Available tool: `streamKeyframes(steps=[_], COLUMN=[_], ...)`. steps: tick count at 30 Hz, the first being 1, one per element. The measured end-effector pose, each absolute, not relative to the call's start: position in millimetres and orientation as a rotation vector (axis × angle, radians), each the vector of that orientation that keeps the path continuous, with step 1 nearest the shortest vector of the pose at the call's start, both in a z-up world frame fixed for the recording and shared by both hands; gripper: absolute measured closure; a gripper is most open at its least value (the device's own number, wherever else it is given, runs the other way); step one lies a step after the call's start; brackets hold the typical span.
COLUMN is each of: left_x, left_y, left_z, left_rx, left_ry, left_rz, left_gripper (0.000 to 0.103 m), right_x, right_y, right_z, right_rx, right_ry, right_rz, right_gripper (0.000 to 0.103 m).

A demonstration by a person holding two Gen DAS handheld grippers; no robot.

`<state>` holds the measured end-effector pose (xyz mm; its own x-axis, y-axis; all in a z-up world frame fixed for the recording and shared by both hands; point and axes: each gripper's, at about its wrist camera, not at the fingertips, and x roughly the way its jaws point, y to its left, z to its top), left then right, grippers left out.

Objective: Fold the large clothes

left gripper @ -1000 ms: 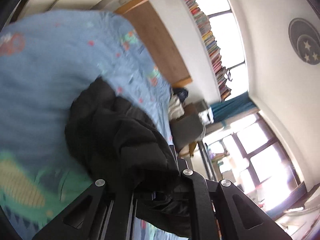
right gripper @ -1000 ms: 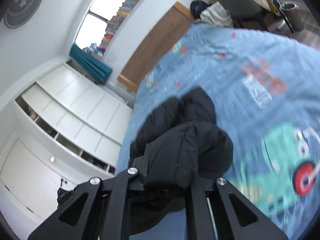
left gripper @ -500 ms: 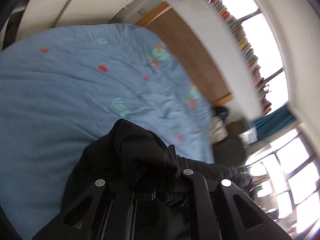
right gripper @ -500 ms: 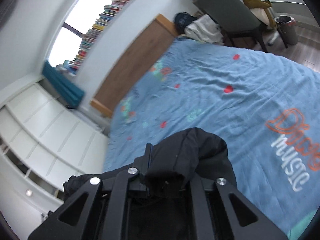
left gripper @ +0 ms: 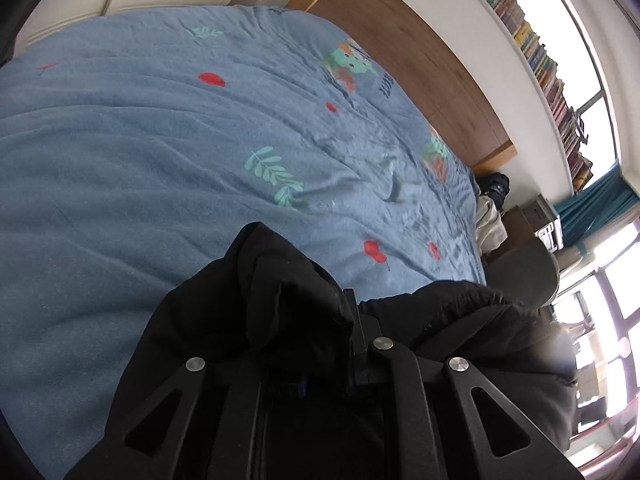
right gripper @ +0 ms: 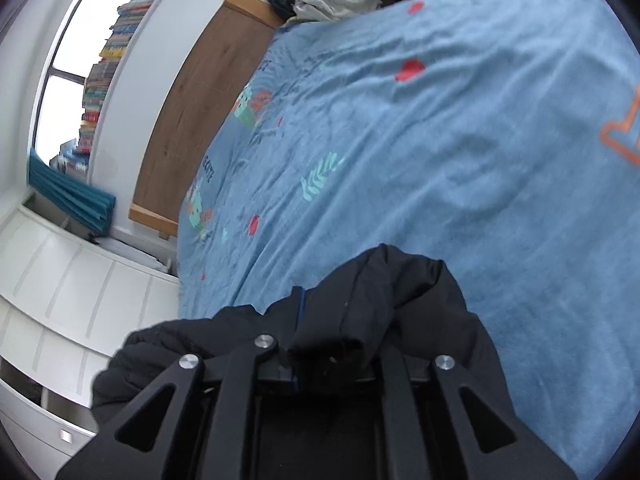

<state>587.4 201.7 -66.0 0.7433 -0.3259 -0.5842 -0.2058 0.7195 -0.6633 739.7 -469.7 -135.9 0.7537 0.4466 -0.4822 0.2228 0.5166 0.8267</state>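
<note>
The bed (left gripper: pixel 168 128), under a blue printed cover, fills both views, and the black padded jacket (left gripper: pixel 280 304) hangs bunched above it. The left gripper (left gripper: pixel 320 364) and right gripper (right gripper: pixel 332 356) each have their jaws clenched on a fold of the jacket. The step looks like spreading it: draw the grippers apart evenly, then lower it flat onto the bed.
</note>
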Motion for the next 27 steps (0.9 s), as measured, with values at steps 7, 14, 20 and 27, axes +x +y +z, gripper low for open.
streamKeyframes(steps=[7, 14, 20, 27], left_x=[568, 550, 520, 518], left_y=[222, 216, 153, 62], left_z=[-21, 28, 36, 18], left_rx=[-0.854, -0.72, -0.499, -0.272], left_ry=[0.655, 0.646, 0.689, 0.743], left_rz=[-0.089, -0.014, -0.043, -0.179], left_gripper=[0.004, 0.003, 0.003, 0.003], right_x=[729, 699, 659, 636], right_y=[-492, -517, -445, -322], right_z=[-107, -44, -2, -11], right_rx=[1.127, 1.015, 0.634, 0.334], right_ry=[0.632, 0.554, 0.626, 0.671], right_rz=[0.21, 0.19, 0.278, 0.44], right_gripper=[0.03, 0.016, 0.016, 0.016])
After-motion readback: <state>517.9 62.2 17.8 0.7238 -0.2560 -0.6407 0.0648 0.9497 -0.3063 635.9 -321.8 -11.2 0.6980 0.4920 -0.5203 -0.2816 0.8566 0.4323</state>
